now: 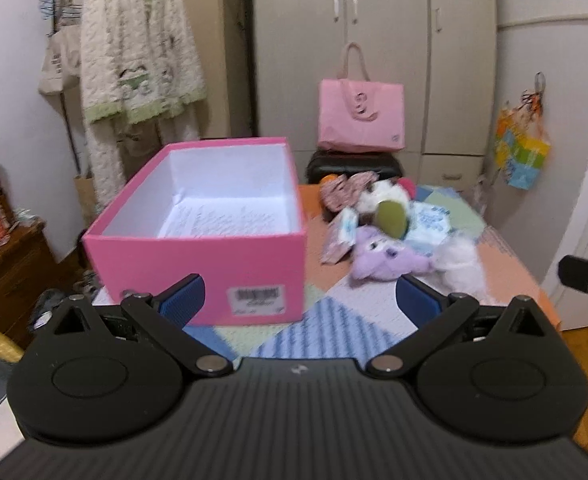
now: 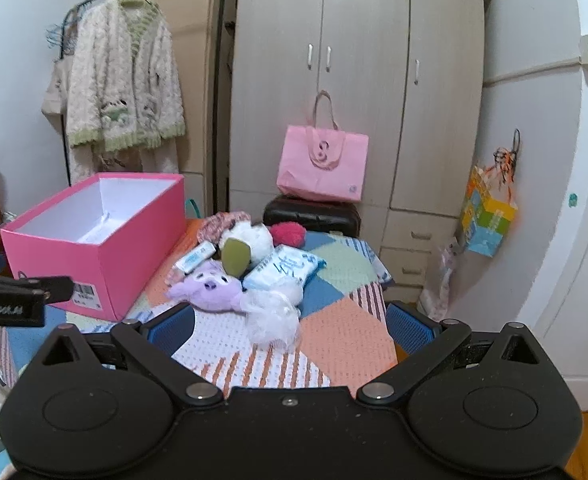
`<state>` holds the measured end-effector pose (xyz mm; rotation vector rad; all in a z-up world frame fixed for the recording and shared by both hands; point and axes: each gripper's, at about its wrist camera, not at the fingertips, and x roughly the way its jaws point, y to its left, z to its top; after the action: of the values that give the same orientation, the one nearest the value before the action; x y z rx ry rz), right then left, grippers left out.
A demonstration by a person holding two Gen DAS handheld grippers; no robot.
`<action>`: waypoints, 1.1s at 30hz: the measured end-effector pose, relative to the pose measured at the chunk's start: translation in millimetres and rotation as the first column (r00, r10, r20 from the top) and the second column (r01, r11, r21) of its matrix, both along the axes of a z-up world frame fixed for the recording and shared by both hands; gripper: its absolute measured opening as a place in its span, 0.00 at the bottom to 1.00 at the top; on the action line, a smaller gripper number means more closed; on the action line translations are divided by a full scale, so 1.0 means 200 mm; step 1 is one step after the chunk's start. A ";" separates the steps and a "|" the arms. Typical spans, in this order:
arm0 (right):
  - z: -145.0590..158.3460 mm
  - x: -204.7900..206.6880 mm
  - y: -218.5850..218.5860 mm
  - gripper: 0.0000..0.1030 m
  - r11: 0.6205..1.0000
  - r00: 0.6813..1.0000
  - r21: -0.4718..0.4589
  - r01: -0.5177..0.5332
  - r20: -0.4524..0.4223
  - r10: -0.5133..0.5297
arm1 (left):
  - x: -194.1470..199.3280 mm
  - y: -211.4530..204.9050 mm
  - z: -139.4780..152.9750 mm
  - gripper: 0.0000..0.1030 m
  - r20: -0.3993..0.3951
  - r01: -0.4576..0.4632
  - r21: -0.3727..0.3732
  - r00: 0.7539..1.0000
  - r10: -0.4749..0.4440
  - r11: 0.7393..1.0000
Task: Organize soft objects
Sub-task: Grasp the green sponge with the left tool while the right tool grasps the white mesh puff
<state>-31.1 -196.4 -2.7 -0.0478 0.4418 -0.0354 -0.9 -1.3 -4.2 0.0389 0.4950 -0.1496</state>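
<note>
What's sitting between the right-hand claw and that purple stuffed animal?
In the right wrist view, a white fluffy puff lies on the patchwork cloth between the open right gripper and the purple plush toy, touching the plush.

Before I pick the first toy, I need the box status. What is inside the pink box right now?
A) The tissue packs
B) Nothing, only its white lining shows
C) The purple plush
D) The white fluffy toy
B: the pink box shows only its bare white interior, while the purple plush, tissue pack and white fluffy toy lie on the patchwork cover beside it.
</note>
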 end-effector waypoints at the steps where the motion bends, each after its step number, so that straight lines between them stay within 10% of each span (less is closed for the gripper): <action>1: 0.00 -0.01 -0.01 1.00 1.000 1.000 0.006 -0.013 0.021 0.013 | 0.01 -0.01 0.01 1.00 0.008 0.020 -0.013 1.000 -0.020 1.000; 8: -0.06 0.07 -0.13 1.00 0.995 0.989 0.038 -0.090 0.119 0.085 | 0.10 -0.14 0.04 1.00 0.106 0.062 0.038 0.992 -0.066 0.997; 16: -0.19 0.28 -0.19 1.00 0.975 0.968 0.079 -0.206 0.159 0.192 | 0.40 -0.32 -0.04 0.97 -0.039 0.180 0.014 0.983 -0.179 0.984; 33: -0.53 0.67 -0.24 0.86 0.944 0.956 0.169 -0.285 -0.020 0.292 | 0.84 -0.56 -0.27 0.80 -0.023 0.297 0.000 0.955 -0.297 0.955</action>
<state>103.5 -245.4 -108.4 0.0497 0.4772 0.2920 167.1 -112.7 -59.0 0.1154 0.5102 -0.4445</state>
